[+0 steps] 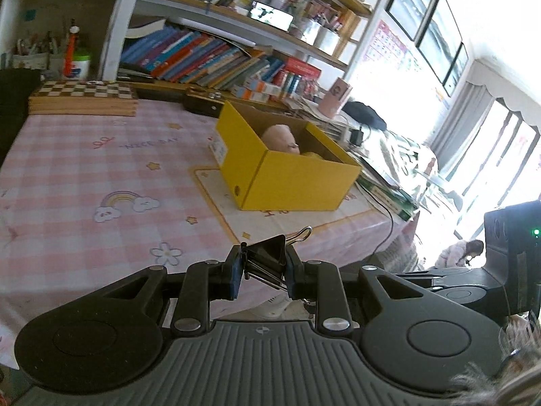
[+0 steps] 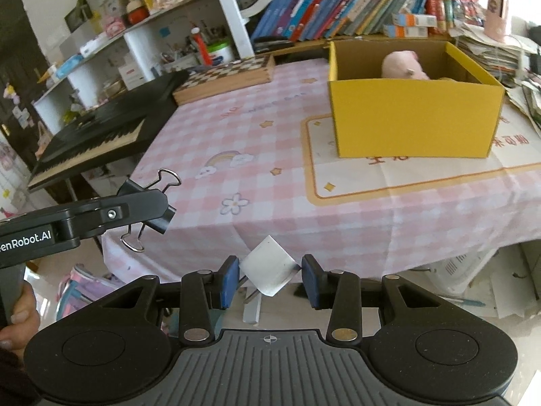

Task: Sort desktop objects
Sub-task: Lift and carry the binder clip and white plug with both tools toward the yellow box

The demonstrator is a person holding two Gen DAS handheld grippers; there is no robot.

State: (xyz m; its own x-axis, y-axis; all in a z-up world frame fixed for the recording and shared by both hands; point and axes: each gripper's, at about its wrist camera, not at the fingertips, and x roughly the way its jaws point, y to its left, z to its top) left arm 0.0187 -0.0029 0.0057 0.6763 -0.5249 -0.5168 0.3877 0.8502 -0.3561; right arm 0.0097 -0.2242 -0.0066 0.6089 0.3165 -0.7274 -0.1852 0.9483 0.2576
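Observation:
My left gripper (image 1: 263, 270) is shut on a black binder clip (image 1: 268, 257) with silver wire handles, held in front of the table's near edge. It also shows from the side in the right wrist view (image 2: 159, 209). My right gripper (image 2: 270, 279) is shut on a silver metal clip (image 2: 268, 267), held off the table's front edge. A yellow cardboard box (image 1: 287, 172) (image 2: 412, 118) stands on the pink checked tablecloth (image 1: 101, 169) (image 2: 253, 142) with a pink doll head (image 1: 282, 138) (image 2: 402, 64) inside.
A wooden chessboard box (image 1: 83, 96) (image 2: 226, 74) lies at the table's back. Bookshelves (image 1: 209, 57) line the wall behind. A black keyboard piano (image 2: 98, 135) stands left of the table. Stacked papers (image 2: 487, 50) and a cable (image 1: 389, 226) lie right of the box.

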